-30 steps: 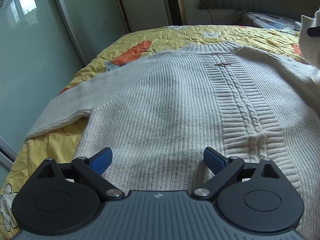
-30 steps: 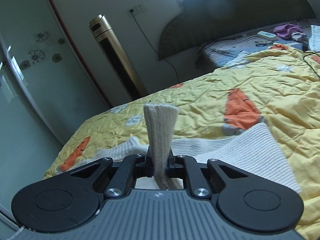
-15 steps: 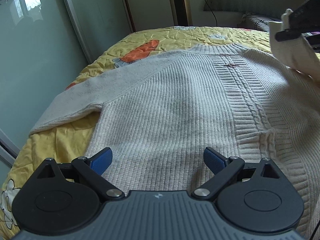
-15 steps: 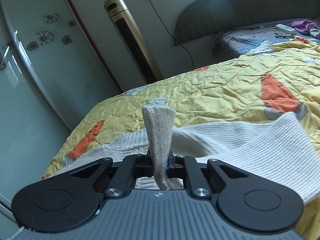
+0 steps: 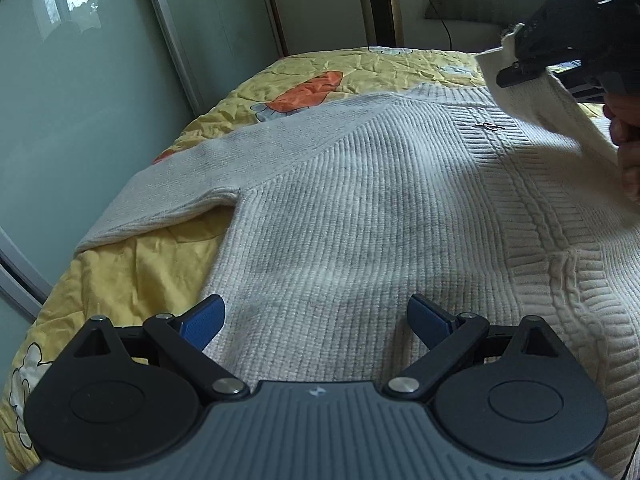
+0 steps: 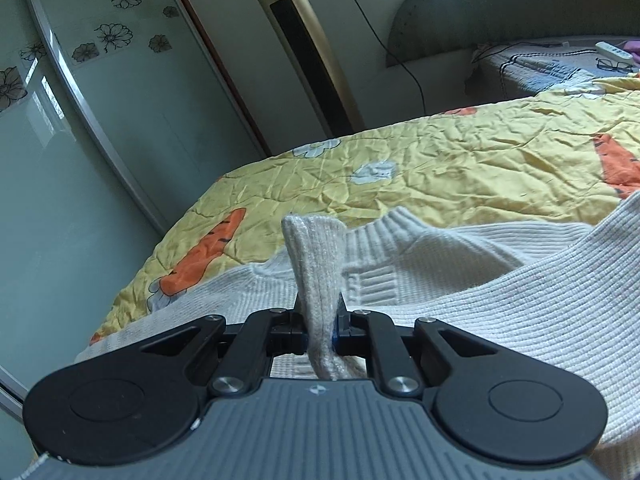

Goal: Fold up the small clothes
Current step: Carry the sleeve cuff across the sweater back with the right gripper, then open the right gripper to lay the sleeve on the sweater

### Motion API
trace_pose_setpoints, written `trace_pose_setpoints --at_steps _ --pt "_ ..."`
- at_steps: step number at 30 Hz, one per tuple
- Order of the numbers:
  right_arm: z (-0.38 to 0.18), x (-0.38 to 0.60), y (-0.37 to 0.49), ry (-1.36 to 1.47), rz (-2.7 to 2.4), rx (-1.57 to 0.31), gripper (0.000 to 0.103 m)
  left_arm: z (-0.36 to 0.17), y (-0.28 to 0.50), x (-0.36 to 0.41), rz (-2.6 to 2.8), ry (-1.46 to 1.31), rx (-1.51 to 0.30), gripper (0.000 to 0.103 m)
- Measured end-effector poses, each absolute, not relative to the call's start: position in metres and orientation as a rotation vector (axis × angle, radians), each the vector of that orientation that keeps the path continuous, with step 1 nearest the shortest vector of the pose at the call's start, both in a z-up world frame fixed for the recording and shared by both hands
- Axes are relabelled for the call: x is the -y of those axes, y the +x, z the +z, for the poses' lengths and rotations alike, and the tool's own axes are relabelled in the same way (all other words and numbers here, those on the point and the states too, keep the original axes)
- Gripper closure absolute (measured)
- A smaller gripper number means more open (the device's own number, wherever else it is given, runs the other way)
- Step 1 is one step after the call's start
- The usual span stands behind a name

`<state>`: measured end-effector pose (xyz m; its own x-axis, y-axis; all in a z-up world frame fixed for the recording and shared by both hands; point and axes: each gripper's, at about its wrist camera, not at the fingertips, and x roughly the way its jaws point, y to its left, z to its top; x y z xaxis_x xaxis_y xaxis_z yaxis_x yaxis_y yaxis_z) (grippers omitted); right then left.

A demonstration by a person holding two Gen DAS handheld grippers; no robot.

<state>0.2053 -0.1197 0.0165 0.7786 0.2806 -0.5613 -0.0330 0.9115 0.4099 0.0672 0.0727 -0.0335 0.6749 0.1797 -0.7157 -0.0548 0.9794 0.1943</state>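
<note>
A cream knit sweater (image 5: 360, 208) lies flat on the yellow quilt, its left sleeve (image 5: 168, 200) stretched out to the side. My left gripper (image 5: 316, 320) is open, its blue pads just above the sweater's lower hem. My right gripper (image 6: 322, 320) is shut on the cuff of the right sleeve (image 6: 316, 264) and holds it lifted over the sweater's body; the sleeve trails off to the right (image 6: 520, 312). In the left wrist view the right gripper (image 5: 560, 36) shows at the upper right with the sleeve (image 5: 552, 120) hanging from it.
The yellow quilt (image 6: 440, 168) with orange carrot prints covers the bed. Sliding wardrobe doors (image 5: 80, 80) run close along the bed's left edge. A gold tower fan (image 6: 304, 48) stands at the wall. Glasses and a remote lie on a far bedside surface (image 6: 612, 60).
My right gripper has carried the sleeve cuff leftward over the sweater's body, and the sleeve now drapes across it. My left gripper has shifted slightly left and stays open.
</note>
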Motion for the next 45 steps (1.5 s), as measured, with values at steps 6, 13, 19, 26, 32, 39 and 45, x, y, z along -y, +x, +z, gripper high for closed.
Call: trace_pose_setpoints --at_steps 6,13,19,26,32,39,45 --pt "0.012 0.095 0.215 0.403 0.221 -0.671 0.088 -0.033 0.064 -0.072 0.133 0.172 -0.819 0.005" --pt "0.001 0.071 0.231 0.414 0.258 -0.705 0.088 -0.035 0.064 -0.079 0.147 0.161 -0.832 0.005" --pt "-0.023 0.067 0.244 0.456 0.297 -0.8 0.081 -0.033 0.064 -0.078 0.144 0.159 -0.834 0.005" --pt "-0.017 0.064 0.226 0.495 0.474 -0.816 0.055 -0.031 0.064 -0.087 0.179 0.12 -0.84 0.005" --pt "-0.018 0.052 0.224 0.413 0.48 -0.898 0.044 -0.026 0.066 -0.102 0.196 0.014 -0.866 0.005" --pt "-0.013 0.047 0.211 0.406 0.516 -0.861 0.039 -0.02 0.068 -0.127 0.263 -0.029 -0.852 0.005" --pt "-0.008 0.033 0.197 0.256 0.496 -0.845 0.037 -0.016 0.078 -0.173 0.301 -0.122 -0.832 0.005"
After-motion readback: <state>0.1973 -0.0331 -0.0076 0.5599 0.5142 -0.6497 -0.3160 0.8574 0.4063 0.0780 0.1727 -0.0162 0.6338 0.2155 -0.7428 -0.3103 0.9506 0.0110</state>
